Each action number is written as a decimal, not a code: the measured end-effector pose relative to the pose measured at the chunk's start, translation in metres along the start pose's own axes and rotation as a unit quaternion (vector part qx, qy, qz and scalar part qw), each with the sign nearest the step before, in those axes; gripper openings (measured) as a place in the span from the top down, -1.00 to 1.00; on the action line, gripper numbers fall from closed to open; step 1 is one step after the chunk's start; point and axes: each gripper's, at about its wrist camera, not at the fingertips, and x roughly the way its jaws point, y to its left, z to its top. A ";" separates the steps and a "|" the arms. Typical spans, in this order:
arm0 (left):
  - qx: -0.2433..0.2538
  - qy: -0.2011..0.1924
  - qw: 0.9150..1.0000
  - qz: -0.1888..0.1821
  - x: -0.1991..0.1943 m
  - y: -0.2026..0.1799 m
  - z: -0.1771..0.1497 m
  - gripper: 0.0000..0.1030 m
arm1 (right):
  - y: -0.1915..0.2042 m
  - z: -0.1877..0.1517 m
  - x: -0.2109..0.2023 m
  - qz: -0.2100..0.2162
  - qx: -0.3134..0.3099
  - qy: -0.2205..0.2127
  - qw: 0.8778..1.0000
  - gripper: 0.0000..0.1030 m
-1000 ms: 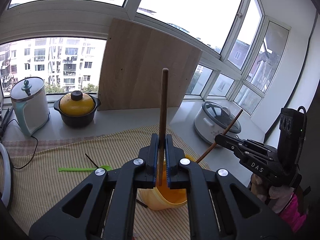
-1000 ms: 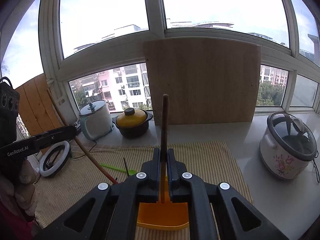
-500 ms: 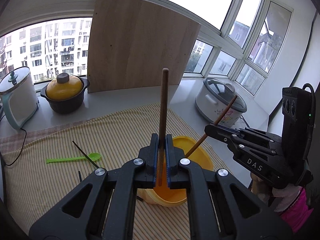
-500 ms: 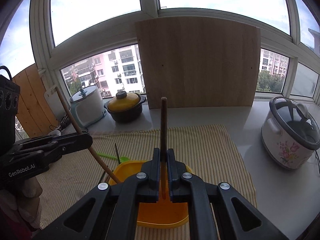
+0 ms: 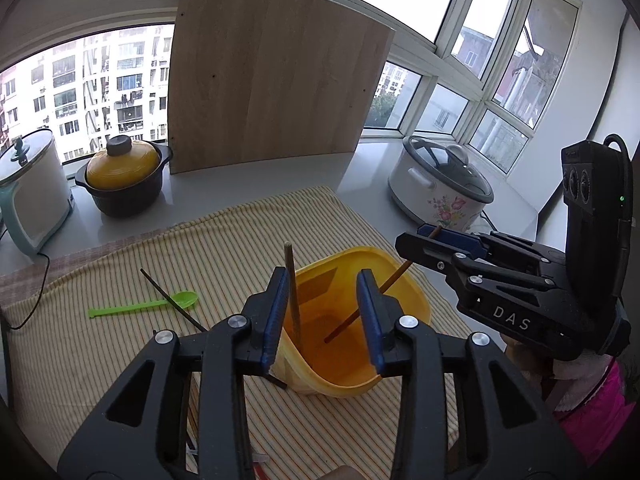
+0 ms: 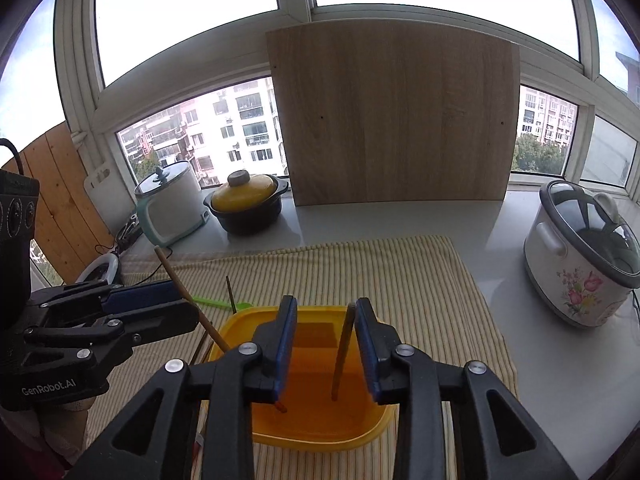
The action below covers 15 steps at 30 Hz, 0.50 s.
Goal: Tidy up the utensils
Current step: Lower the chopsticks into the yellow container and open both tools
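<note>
Both our grippers, left gripper (image 5: 323, 316) and right gripper (image 6: 326, 344), have spread wide, releasing two wooden chopsticks (image 5: 292, 296) into our yellow container (image 5: 404, 364).

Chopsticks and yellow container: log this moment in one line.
left gripper: open | right gripper: open | chopsticks: both tips in yellow container | green spoon: on cloth
</note>
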 end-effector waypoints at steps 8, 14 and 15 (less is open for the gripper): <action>-0.004 -0.007 1.000 0.007 -0.013 0.011 -0.004 0.33 | 0.006 0.002 -0.009 -0.011 0.001 -0.021 1.000 -0.12; -0.006 -0.011 1.000 0.020 -0.024 0.024 -0.010 0.33 | 0.012 0.005 -0.020 -0.017 0.003 -0.042 0.999 -0.13; -0.007 -0.012 1.000 0.023 -0.026 0.027 -0.011 0.33 | 0.014 0.005 -0.022 -0.017 0.002 -0.045 0.999 -0.13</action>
